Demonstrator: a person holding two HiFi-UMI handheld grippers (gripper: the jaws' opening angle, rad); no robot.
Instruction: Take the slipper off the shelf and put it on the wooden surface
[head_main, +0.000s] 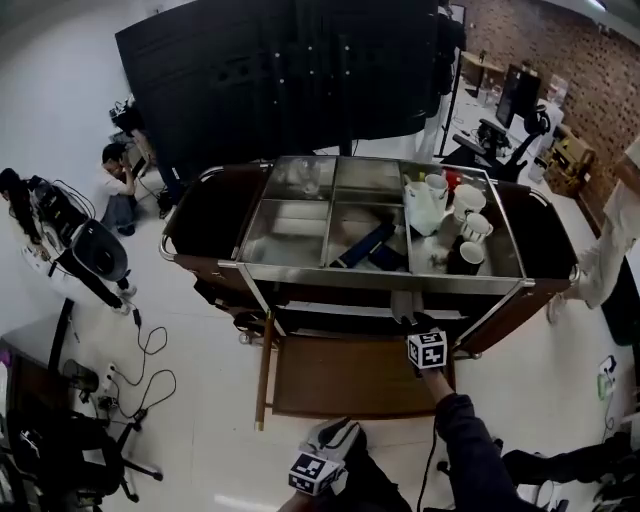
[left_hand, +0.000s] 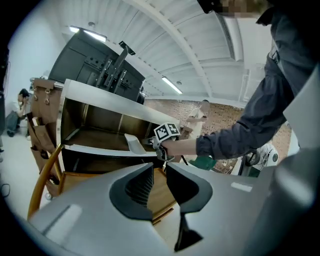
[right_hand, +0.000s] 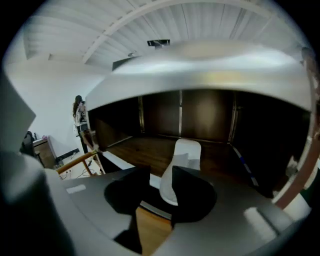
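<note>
A white slipper (right_hand: 183, 159) lies lengthwise on the dark wooden shelf (right_hand: 150, 150) inside the cart. My right gripper (right_hand: 161, 172) stands open at the shelf's front edge, with the slipper's near end between its jaws. In the left gripper view the slipper (left_hand: 133, 144) pokes over the shelf lip beside the right gripper (left_hand: 149, 145). From the head view the right gripper (head_main: 402, 302) reaches under the cart top, and the slipper is hidden. The wooden surface (head_main: 340, 378) lies low in front of the cart. My left gripper (head_main: 343, 430) hangs above its near edge, jaws slightly apart and empty.
The cart's steel top (head_main: 300, 235) holds several compartments, with white cups and a jug (head_main: 455, 225) at the right. A wooden rail (head_main: 266, 370) stands along the surface's left side. Cables (head_main: 150, 360) trail over the floor at the left, where a person (head_main: 118, 185) crouches.
</note>
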